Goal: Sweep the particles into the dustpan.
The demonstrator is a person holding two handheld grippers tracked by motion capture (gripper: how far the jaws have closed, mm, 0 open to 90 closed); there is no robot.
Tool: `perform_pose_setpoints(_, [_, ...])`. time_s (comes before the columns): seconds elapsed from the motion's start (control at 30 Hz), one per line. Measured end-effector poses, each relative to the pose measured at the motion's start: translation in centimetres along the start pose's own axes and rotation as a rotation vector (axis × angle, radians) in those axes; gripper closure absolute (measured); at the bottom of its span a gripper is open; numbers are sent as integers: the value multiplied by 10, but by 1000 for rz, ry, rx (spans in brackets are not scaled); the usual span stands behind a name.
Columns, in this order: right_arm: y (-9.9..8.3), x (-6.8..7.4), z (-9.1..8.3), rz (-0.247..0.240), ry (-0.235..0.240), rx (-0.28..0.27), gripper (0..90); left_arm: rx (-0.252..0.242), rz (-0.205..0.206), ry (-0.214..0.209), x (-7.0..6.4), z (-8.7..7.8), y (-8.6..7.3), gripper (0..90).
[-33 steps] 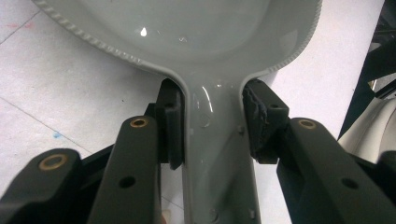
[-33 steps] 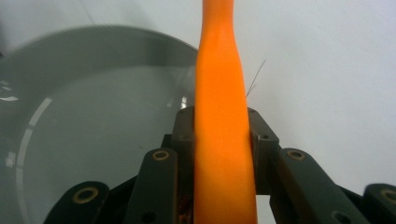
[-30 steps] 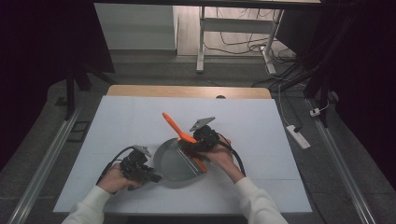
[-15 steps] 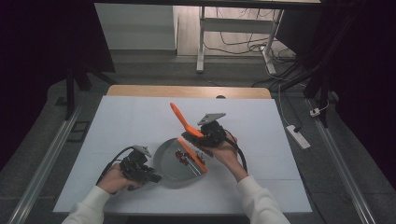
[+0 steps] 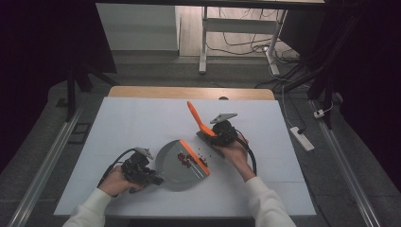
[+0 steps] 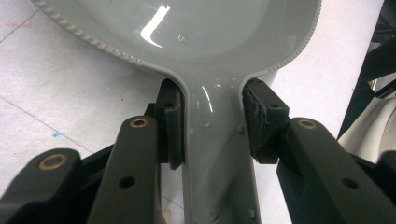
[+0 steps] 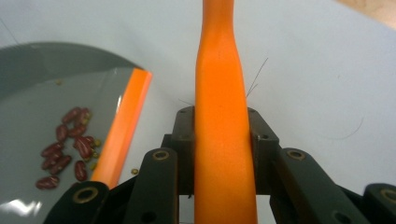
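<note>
Between my left jaws sits a glossy grey dustpan [image 6: 219, 154] with an orange lip [image 7: 122, 126]. My right jaws hold a bright orange brush handle [image 7: 222, 135]; dark red beans [image 7: 70, 147] lie left of them, on a white worktop [image 5: 142, 123].

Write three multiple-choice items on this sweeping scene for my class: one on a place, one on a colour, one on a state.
1. Where do most of the red beans lie?
A. inside the grey dustpan
B. on the floor
C. on the wooden strip

2. What colour is the brush handle held by the right tool?
A. blue
B. orange
C. green

3. How does the left tool stand?
A. open above the table
B. shut on nothing
C. shut on the dustpan's handle

Answers: 1 A, the beans sit behind the dustpan's orange lip. 2 B, the right gripper view shows orange between the jaws. 3 C, both pads press the grey handle in the left gripper view.
</note>
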State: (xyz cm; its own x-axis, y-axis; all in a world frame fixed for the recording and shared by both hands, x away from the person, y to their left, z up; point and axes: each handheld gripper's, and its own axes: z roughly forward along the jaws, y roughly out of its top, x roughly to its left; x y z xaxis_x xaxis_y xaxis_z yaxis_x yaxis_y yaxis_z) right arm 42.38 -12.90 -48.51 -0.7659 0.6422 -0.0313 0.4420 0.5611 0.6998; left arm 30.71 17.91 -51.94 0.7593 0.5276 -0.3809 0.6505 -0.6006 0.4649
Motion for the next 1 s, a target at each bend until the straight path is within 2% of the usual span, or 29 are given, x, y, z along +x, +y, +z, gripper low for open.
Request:
perform_pose_setpoints(0.1, [0, 3, 3, -9, 7, 6, 703, 0, 0, -1, 0, 0, 0, 615])
perform_pose_setpoints(0.17, [1, 7, 4, -17, 15, 11, 704, 1, -1, -1, 0, 0, 0, 615])
perform_pose_setpoints(0.27, [2, 17, 7, -26, 51, 8, 703, 1, -2, -1, 0, 0, 0, 615])
perform_pose_setpoints(0.4, [4, 27, 9, -50, 62, 15, 704, 1, -2, -1, 0, 0, 0, 615])
perform_pose_setpoints(0.67, [5, 36, 12, -55, 94, 12, 704, 2, -3, -1, 0, 0, 0, 615])
perform_pose_setpoints(0.77, [6, 41, 12, -43, 115, 3, 704, 3, -4, -2, 0, 1, 0, 615])
perform_pose_setpoints(0.9, [7, 47, 13, -11, 171, -29, 704, 3, -3, -2, 0, 1, 0, 615])
perform_pose_setpoints(0.93, [7, 47, 13, -11, 171, -29, 704, 3, -3, -2, 0, 1, 0, 615])
perform_pose_setpoints(1.0, [10, 56, 12, -27, 204, -43, 704, 3, -3, -2, 0, 1, 0, 615])
